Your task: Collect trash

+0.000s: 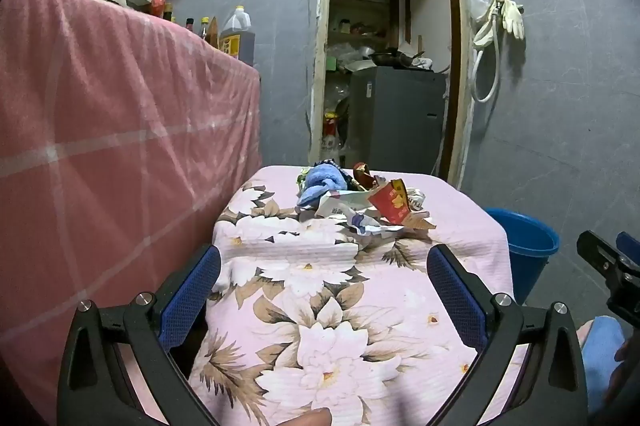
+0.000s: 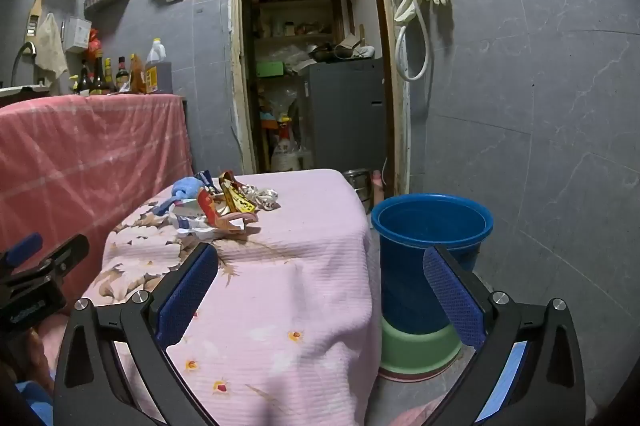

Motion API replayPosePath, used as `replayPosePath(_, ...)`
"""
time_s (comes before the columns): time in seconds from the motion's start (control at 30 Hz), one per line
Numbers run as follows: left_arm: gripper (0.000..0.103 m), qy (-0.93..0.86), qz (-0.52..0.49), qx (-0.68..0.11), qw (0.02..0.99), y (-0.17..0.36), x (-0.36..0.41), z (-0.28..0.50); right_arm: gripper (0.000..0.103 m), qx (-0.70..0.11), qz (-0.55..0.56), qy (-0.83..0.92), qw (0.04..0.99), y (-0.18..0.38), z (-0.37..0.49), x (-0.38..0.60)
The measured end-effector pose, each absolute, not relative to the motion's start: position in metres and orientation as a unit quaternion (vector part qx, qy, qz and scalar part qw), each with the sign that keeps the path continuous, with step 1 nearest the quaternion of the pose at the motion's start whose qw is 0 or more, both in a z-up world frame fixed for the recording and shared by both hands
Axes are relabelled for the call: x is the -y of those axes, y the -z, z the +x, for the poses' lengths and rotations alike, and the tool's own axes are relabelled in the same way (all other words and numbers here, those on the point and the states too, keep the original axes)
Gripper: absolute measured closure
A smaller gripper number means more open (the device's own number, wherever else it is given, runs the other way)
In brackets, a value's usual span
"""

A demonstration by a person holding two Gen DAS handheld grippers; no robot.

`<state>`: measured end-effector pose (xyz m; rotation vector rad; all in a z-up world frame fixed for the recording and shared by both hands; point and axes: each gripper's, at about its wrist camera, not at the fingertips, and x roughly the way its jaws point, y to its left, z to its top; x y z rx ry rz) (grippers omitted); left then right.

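Worktop (image 1: 460, 226): low surface under a pink floral cloth; trash lies at its far end.
Trash pile (image 1: 360, 200): loose heap of crumpled wrappers and paper, with a red packet (image 1: 394, 204) tilted on top and a blue cloth (image 1: 322, 184) at its left side, touching the pile.
Handling, judged: light, thin, crushable; foil likely slippery; pieces may drag neighbours along. Best taken by a raised edge or crumpled fold, one piece at a time.
Bucket (image 2: 432, 222): blue, open-topped, on the floor just beside the worktop's right side, stacked on a green basin (image 2: 416, 350); probable receptacle.
Left gripper (image 1: 324, 290): fingers spread wide, holding nothing, above the near half of the worktop, well short of the pile.
Right gripper (image 2: 320, 290): fingers spread wide, holding nothing, near the worktop's right corner, between pile and bucket.
Progress, judged: nothing yet collected.
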<state>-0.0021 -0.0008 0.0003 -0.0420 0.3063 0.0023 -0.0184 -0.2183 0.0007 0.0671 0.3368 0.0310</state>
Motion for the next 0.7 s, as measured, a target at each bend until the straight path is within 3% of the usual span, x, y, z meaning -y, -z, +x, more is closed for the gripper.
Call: replayPosePath(0.7,0.002,-0.003,-0.03,-0.163,0.986,0.0021,-0.004,0.0014,0.0,-0.167,0.028,-0.014,0.986,0.0004,-0.0188,0.2173)
